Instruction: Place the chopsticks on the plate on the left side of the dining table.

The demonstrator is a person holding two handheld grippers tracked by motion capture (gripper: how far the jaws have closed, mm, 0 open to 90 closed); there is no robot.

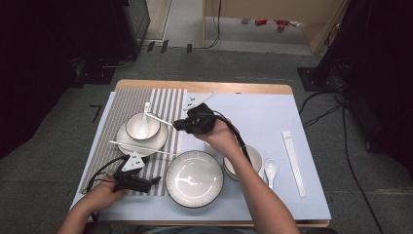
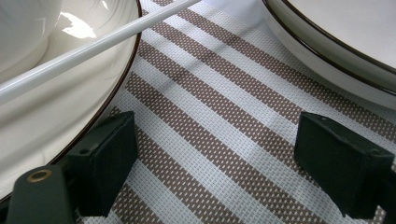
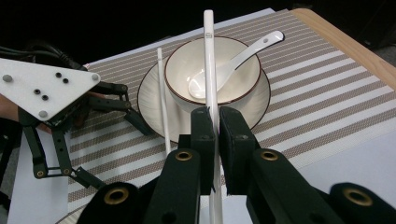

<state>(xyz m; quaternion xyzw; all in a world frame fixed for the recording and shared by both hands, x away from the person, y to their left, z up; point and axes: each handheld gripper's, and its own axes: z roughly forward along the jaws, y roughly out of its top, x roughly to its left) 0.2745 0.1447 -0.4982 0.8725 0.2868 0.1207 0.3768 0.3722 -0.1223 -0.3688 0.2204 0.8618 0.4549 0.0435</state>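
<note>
The right tool point(image 3: 214, 122) pinches a white chopstick point(image 3: 209, 60) held above the bowl point(image 3: 243, 70) with its spoon point(image 3: 233, 63), while the left tool point(image 2: 215, 163) rests spread on the striped mat point(image 2: 224, 121) beside the plate point(image 2: 56, 112).

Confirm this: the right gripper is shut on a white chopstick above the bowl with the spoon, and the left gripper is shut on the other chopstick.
Not quite. The left gripper stands open over the striped placemat, holding nothing, as the left gripper view shows; the other chopstick lies across the plate. The right gripper is indeed shut on a chopstick.
</note>
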